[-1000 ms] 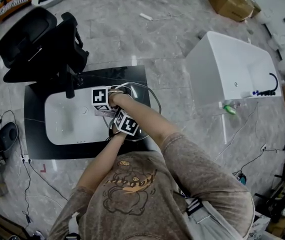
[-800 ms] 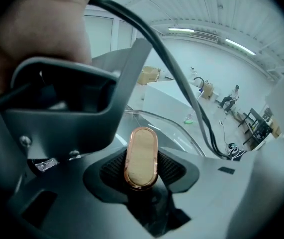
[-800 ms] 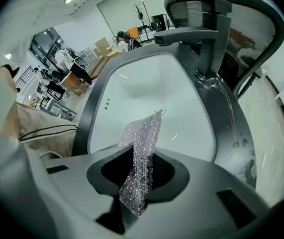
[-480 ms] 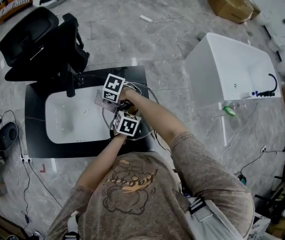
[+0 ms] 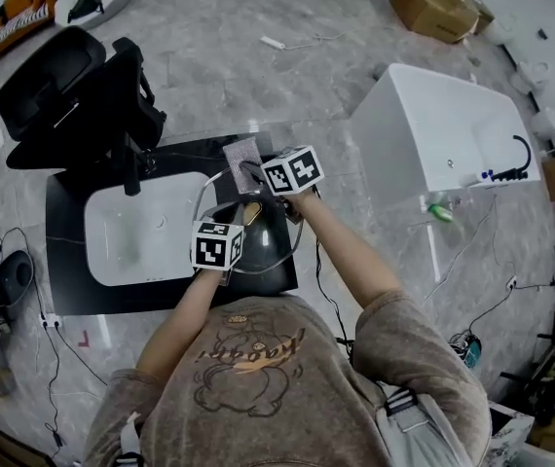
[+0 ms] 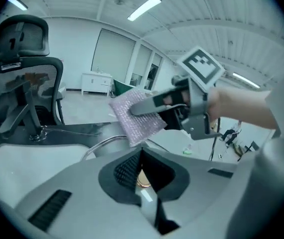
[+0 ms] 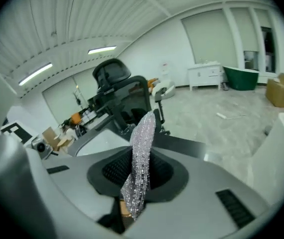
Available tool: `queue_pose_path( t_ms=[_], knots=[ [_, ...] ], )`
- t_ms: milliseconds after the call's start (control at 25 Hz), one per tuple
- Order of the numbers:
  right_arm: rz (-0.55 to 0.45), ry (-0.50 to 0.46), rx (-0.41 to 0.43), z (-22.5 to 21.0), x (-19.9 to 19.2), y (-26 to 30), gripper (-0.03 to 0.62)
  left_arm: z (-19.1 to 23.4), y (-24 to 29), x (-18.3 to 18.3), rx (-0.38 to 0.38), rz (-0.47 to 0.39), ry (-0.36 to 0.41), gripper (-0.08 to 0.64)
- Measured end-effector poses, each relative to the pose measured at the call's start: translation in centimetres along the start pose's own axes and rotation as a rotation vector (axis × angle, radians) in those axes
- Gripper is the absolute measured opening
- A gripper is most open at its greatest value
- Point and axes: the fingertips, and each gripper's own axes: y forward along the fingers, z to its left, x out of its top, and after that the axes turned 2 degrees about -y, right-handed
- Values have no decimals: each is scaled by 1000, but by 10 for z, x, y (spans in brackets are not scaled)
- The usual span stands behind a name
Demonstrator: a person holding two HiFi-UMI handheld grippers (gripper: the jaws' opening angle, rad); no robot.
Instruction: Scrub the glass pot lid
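Inspection at the black counter (image 5: pixel 68 290). The glass pot lid (image 5: pixel 270 246) is at the right end of the white sink (image 5: pixel 131 232), over the counter's edge, and appears tilted rather than lying flat. Left gripper (image 5: pixel 245 217): its jaws have just been closing and now stand together, with a small brass-coloured piece pinched at their tips in the left gripper view (judged to be the lid's knob, though little of it shows). Right gripper (image 5: pixel 255 170): clamped on a silvery mesh scouring cloth (image 5: pixel 242 153), which stands up limp between the pads in the right gripper view; it is above and clear of the lid, not touching the glass. Assessment of handling: the lid is rigid and breakable, likely weighty for its size, and slick if wet, so a grip on the bare pane would be unreliable. The knob is the sound hold, the metal rim the fallback. The cloth is soft and will fold under pressure, so scrubbing calls for a flat press while the knob grip resists turning.
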Motion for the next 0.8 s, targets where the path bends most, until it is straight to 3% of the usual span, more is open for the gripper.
queue_pose_path(
  t_ms=[320,480,640,800],
  knots=[
    [-300,146,-312,17,-36,-119,86,-19,-36,36,-64,-73,52,17],
    [-387,156,-477,43,-62,-161,86,-30,-55,49,-72,-143,90,17],
    [-437,148,-555,67,-79,-181,86,-37,-72,51,-94,-185,87,17],
    [-446,89,-578,76,-79,-183,86,-40,-80,49,-119,-191,91,17]
  ],
)
